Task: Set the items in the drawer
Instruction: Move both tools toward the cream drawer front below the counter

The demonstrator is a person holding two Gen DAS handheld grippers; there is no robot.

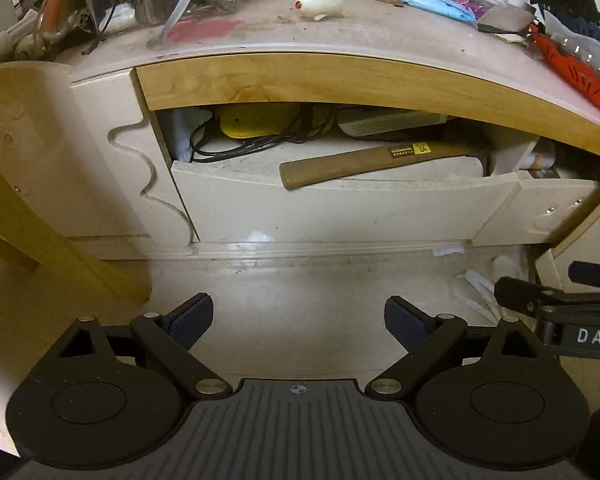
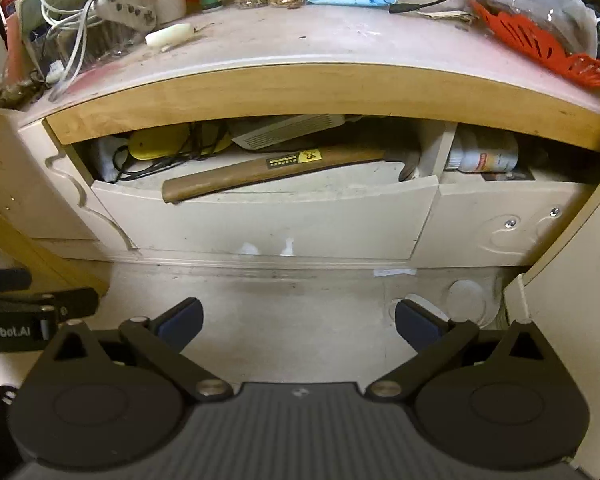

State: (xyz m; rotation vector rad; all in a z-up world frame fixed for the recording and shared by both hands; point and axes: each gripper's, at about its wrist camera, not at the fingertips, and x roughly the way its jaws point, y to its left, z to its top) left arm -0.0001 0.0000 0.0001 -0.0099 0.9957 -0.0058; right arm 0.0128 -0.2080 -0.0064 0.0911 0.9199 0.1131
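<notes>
A cream drawer point(image 1: 340, 208) point(image 2: 268, 220) stands pulled out under the wooden desk edge point(image 1: 300, 80) point(image 2: 320, 96). In it lies a wooden-handled hammer point(image 1: 364, 162) point(image 2: 268, 170), its handle end resting over the drawer front, with a yellow object point(image 1: 256, 122) point(image 2: 156, 146), black cables point(image 1: 236, 146) and a white flat box point(image 1: 388, 122) point(image 2: 288, 130) behind. My left gripper point(image 1: 299, 322) hangs open over the floor in front of the drawer, nothing between its fingers. My right gripper point(image 2: 299, 320) is open too, empty, at about the same distance from the drawer.
A second drawer point(image 2: 500, 216) to the right holds a white bottle point(image 2: 484, 156). The desk top point(image 2: 300, 36) carries jars, cables, a small white bottle point(image 1: 320, 6) point(image 2: 170, 35) and an orange plastic piece point(image 2: 540, 48). A wooden chair point(image 1: 28, 184) stands at left.
</notes>
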